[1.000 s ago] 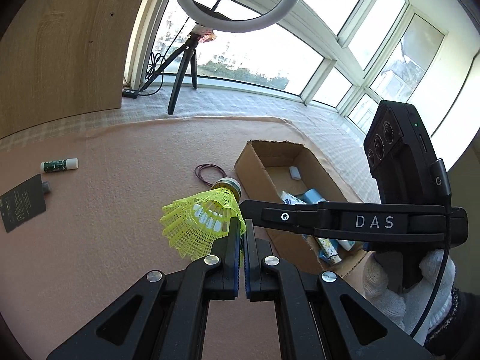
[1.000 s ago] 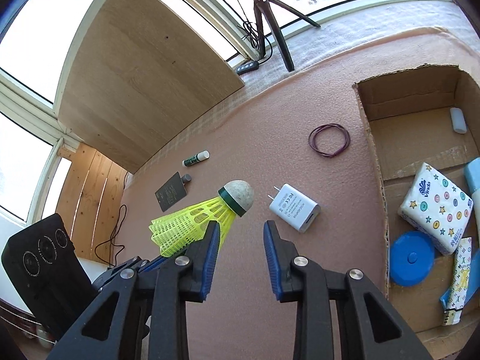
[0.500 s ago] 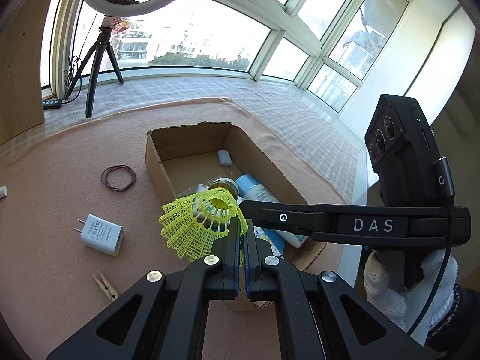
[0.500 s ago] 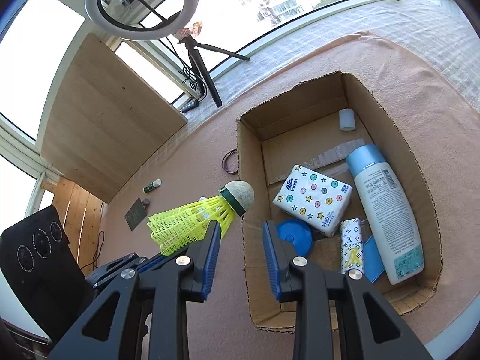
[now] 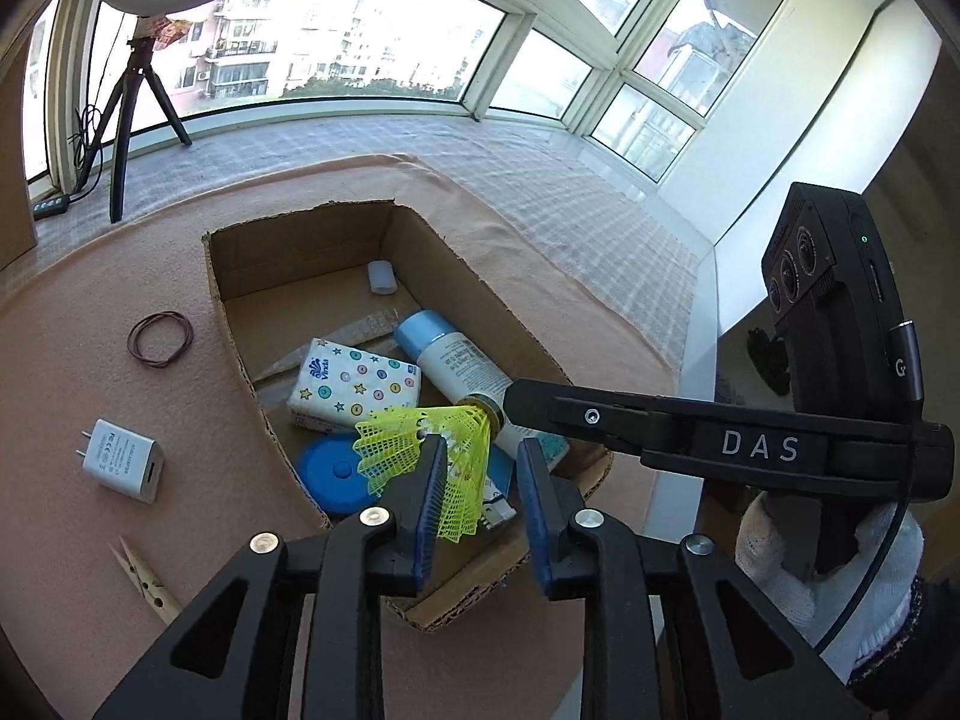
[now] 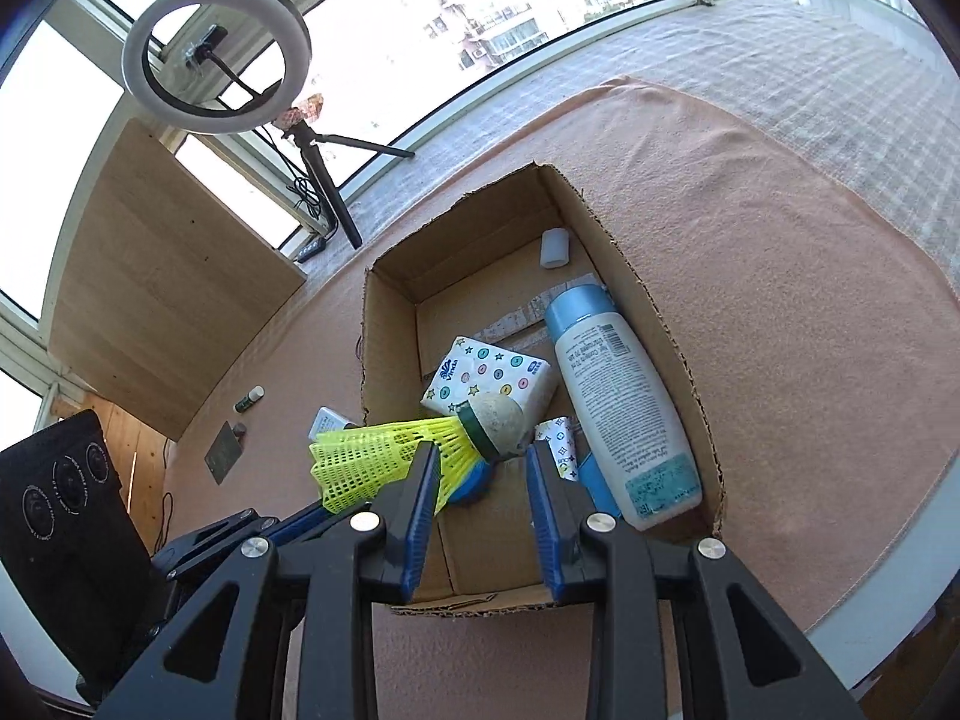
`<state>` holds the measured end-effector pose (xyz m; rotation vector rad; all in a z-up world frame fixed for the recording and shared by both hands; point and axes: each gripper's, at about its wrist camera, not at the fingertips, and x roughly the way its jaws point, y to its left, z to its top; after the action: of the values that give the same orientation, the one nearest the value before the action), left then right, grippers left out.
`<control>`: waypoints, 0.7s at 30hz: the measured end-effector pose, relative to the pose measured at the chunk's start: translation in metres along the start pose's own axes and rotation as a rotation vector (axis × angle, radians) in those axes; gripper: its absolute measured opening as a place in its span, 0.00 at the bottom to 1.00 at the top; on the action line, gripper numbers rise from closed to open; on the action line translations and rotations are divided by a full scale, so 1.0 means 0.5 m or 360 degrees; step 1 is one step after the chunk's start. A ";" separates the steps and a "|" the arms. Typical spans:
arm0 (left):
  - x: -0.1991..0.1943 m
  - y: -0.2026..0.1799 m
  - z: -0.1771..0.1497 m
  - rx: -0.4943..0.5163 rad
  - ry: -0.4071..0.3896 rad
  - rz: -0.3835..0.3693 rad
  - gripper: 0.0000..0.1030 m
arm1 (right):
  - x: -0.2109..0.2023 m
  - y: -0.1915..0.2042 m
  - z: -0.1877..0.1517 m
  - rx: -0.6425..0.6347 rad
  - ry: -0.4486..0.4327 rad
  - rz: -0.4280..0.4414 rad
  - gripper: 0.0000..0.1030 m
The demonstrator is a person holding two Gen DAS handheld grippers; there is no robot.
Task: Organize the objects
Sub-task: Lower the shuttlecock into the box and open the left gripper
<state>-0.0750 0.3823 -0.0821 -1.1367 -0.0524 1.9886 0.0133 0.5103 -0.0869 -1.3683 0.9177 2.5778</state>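
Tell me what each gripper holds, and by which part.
Nothing is gripped. The left gripper has just opened; the shuttlecock has its skirt loose between the jaws, over the cardboard box. The right gripper is open, empty.

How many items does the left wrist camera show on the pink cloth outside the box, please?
3: dark rubber band beside the cardboard box, white charger nearer, wooden clothespin nearest; others may be hidden.

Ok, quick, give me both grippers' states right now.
Left gripper: jaws have just been opening, now open; yellow shuttlecock loose between them, above the cardboard box.
Right gripper: open, holding nothing.
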 end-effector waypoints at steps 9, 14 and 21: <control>-0.026 0.029 -0.010 -0.0031 -0.0028 0.0063 0.64 | -0.010 0.005 0.001 -0.0030 -0.0043 -0.0035 0.45; -0.036 0.039 -0.016 -0.0047 -0.0037 0.0092 0.64 | -0.003 0.019 -0.003 -0.0052 -0.0025 -0.0017 0.45; -0.064 0.071 -0.025 -0.0090 -0.0056 0.0147 0.64 | 0.003 0.042 -0.006 -0.0084 -0.0013 0.0009 0.45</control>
<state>-0.0805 0.3330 -0.0814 -1.1584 -0.0763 2.1009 0.0076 0.4913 -0.0794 -1.3686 0.8600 2.6280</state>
